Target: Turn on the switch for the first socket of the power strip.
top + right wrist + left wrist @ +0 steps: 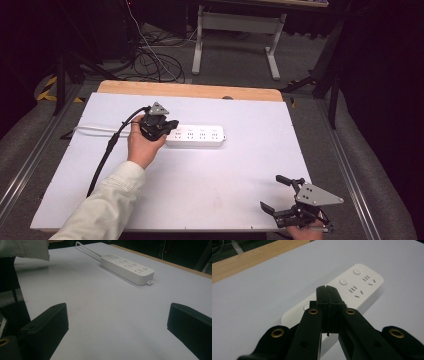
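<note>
White table [200,200], left gripper [167,131] over power strip [200,136]

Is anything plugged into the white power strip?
No, the power strip has bare sockets in the right gripper view, with nothing but its own white cord coming out of its far end.

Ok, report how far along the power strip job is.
Done: nothing I can confirm; the power strip lies flat on the white board. In hand: the left gripper, jaws shut, is over the strip's cord end, seemingly at a button. Left: the other buttons; the right gripper waits open near the board's edge.
</note>
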The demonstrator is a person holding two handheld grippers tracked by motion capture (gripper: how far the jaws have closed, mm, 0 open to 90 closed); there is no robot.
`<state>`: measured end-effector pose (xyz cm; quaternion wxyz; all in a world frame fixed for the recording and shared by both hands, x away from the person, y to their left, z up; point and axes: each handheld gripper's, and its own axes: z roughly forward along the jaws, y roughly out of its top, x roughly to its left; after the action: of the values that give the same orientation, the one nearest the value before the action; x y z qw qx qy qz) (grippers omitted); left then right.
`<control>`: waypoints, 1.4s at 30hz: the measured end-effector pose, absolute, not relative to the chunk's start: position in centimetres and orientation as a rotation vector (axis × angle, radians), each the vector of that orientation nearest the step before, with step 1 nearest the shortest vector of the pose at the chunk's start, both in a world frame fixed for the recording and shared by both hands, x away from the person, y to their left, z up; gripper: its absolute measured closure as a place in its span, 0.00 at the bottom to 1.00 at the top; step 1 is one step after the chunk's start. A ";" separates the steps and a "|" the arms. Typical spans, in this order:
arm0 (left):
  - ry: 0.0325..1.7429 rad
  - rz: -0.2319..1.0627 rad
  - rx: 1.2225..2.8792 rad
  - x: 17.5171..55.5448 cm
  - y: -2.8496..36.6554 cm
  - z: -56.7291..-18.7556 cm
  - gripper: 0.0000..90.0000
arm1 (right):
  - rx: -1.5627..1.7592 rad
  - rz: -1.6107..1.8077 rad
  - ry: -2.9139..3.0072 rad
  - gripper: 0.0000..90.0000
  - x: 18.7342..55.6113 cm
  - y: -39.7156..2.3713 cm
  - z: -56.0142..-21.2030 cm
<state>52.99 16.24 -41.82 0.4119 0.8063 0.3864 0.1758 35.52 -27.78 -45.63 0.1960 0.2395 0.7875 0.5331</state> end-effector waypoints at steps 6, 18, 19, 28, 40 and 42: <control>1.011 0.443 2.013 54.1 16.4 -42.9 1.00 | 0.672 1.497 2.205 0.05 35.5 -27.8 -45.6; 1.026 0.466 1.996 55.1 15.6 -44.6 1.00 | 0.672 1.503 2.205 0.05 35.4 -27.9 -45.6; 1.030 0.474 1.999 55.2 15.5 -44.8 1.00 | 0.672 1.503 2.205 0.05 35.4 -27.9 -45.6; 1.057 0.479 2.000 55.8 15.2 -45.7 1.00 | 0.671 1.510 2.208 0.05 35.5 -27.9 -45.6; 1.078 0.517 2.006 55.9 14.7 -46.5 1.00 | 0.671 1.508 2.210 0.05 35.5 -28.0 -45.7; 1.083 0.514 2.008 55.9 14.7 -46.5 1.00 | 0.671 1.508 2.211 0.05 35.5 -28.0 -45.7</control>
<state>55.90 14.66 -46.55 0.3908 0.7904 0.4261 0.2025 35.47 -28.00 -45.67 0.1902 0.2388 0.7866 0.5367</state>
